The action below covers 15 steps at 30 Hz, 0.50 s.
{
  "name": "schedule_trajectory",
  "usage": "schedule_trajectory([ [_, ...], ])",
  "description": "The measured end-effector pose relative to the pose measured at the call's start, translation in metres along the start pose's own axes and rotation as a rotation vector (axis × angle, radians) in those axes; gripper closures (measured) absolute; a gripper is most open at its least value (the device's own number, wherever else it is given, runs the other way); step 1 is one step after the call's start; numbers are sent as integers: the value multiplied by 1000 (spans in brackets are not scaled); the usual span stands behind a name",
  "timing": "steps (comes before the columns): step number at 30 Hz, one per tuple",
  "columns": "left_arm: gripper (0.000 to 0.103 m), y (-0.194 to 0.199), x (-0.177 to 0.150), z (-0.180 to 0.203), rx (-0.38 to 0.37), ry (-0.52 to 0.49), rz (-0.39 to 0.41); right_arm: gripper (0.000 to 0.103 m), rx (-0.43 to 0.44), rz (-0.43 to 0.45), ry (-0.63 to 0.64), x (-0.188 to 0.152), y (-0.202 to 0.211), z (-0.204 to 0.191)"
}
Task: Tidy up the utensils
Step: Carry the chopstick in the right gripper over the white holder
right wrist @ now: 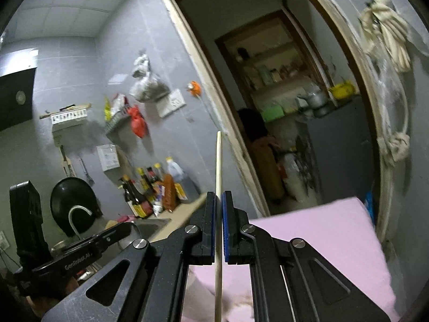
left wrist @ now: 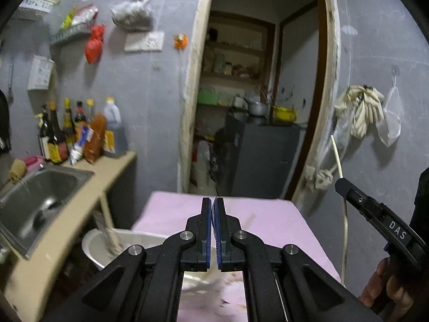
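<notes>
One pale chopstick (right wrist: 218, 187) is what the right tongs (right wrist: 219, 201) are pinching: the blue pads are pressed onto it from both sides, and the stick runs up past the tips and down below the lower edge of the right wrist view. In the left wrist view the same stick shows beside the right tool, rising above its dark tip and trailing below it. The left tongs (left wrist: 213, 206) are pressed together, pad against pad; a thin dark line lies in the seam between them, too slight to name, so I take them as holding nothing.

Both tools hang above the pink tabletop (left wrist: 281, 220), well clear of its surface. Left of the tabletop sits a white bowl (left wrist: 93, 244) with more pale sticks (left wrist: 111, 237) leaning inside, and further left of it lies the steel sink (left wrist: 40, 187).

Handling, as I judge it: the chopstick is light, stiff and smooth, so it will not bend, but it can swivel or slide between flat pads. The hold looks to be somewhere along the shaft rather than at an end, which should steady it. For setting it down with the others, a firm squeeze and an unhurried tilt seem wise, lest the long free end swing against the bowl's rim.
</notes>
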<state>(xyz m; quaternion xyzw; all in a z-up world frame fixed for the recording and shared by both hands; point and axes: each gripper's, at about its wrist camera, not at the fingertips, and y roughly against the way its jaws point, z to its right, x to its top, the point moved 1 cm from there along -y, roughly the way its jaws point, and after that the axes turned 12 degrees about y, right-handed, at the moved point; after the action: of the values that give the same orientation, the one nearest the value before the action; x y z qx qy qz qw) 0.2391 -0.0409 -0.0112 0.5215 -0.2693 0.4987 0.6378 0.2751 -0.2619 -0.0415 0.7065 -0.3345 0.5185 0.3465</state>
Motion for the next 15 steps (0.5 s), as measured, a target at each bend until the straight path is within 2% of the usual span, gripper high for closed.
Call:
schedule_trajectory([
  [7,100,18,37,-48,47,23,96,99,15,74,20,21,-21,-46],
  [15,100,16,55,-99,130,70,170,99,-53,176,-20,24,-46,-78],
])
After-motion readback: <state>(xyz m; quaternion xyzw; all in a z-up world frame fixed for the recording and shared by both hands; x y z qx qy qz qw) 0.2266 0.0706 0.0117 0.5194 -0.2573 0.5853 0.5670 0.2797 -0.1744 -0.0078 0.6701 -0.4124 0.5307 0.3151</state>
